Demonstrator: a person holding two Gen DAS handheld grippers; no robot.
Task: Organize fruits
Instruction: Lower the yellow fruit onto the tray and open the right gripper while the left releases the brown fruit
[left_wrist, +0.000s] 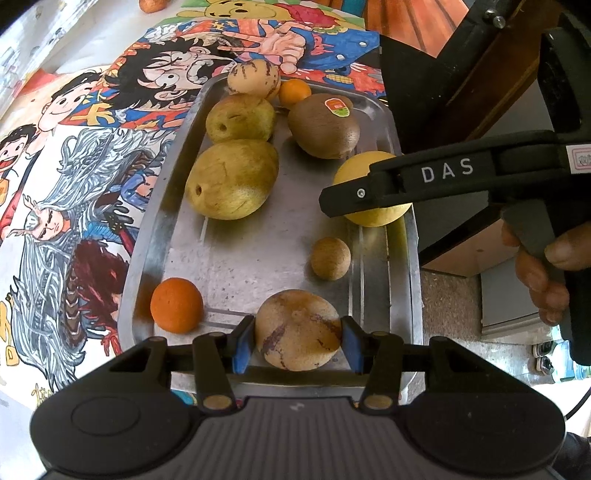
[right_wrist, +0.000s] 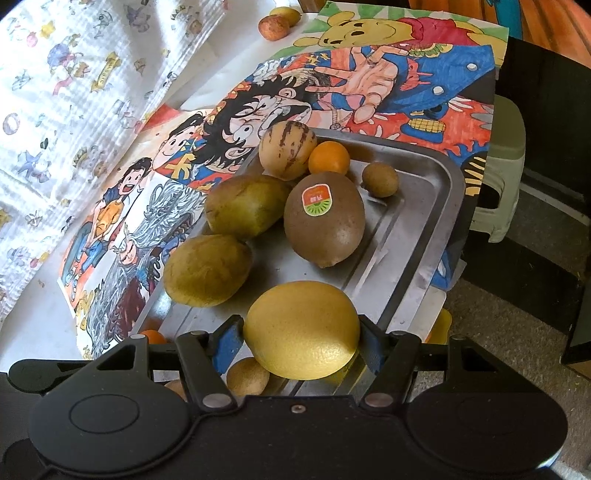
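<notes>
A steel tray (left_wrist: 258, 258) lies on cartoon drawings and holds several fruits. At its near edge, my left gripper (left_wrist: 297, 343) is shut on a tan melon with purple streaks (left_wrist: 297, 328), its blue pads pressing both sides. My right gripper (right_wrist: 301, 343) is shut on a yellow lemon (right_wrist: 302, 330). The left wrist view shows that lemon (left_wrist: 373, 216) over the tray's right rim, behind one black finger (left_wrist: 369, 190). On the tray lie two green-brown fruits (left_wrist: 231, 179), a stickered kiwi (left_wrist: 323, 125), a second streaked melon (left_wrist: 253, 79), two oranges (left_wrist: 176, 304) and a small brown fruit (left_wrist: 330, 258).
Colourful drawings (right_wrist: 369, 85) and a printed cloth (right_wrist: 74, 110) cover the table. Two small fruits (right_wrist: 273, 26) lie far back on the table. A pale stool (right_wrist: 506, 166) stands past the table's right edge. A person's hand (left_wrist: 539, 273) grips the right handle.
</notes>
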